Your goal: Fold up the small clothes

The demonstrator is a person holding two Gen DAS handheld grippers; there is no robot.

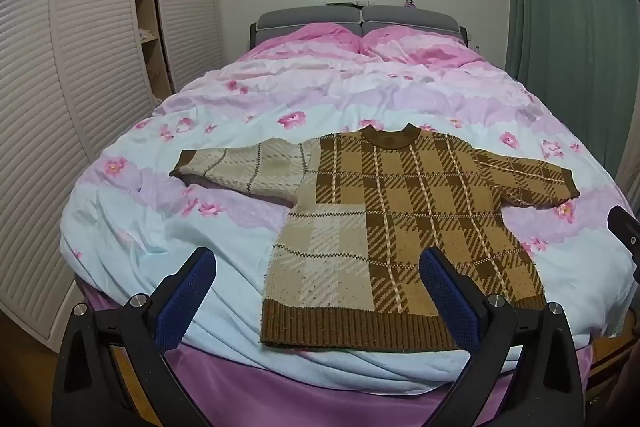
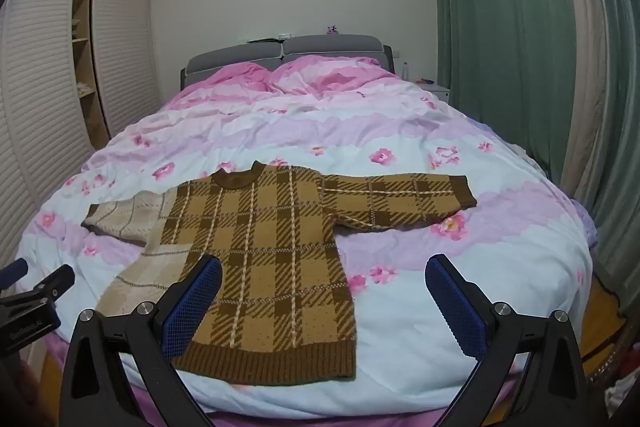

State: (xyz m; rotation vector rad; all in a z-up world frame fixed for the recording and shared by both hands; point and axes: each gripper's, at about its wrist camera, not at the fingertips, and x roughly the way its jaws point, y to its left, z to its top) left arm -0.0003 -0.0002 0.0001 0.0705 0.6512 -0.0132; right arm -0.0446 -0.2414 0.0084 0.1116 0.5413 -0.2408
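Note:
A small brown and beige plaid sweater (image 1: 400,223) lies flat on the bed, sleeves spread out, hem toward me. It also shows in the right wrist view (image 2: 264,267). My left gripper (image 1: 318,259) is open and empty, held above the hem with its blue pads (image 1: 448,291) apart. My right gripper (image 2: 324,267) is open and empty, above the sweater's right lower side. The left gripper's tip also shows at the left edge of the right wrist view (image 2: 36,287).
The bed carries a pink and blue floral duvet (image 1: 280,99) with a grey headboard (image 1: 360,17) at the far end. White louvred wardrobe doors (image 1: 60,87) stand at the left, green curtains (image 2: 520,47) at the right. A nightstand (image 2: 436,91) sits beside the headboard.

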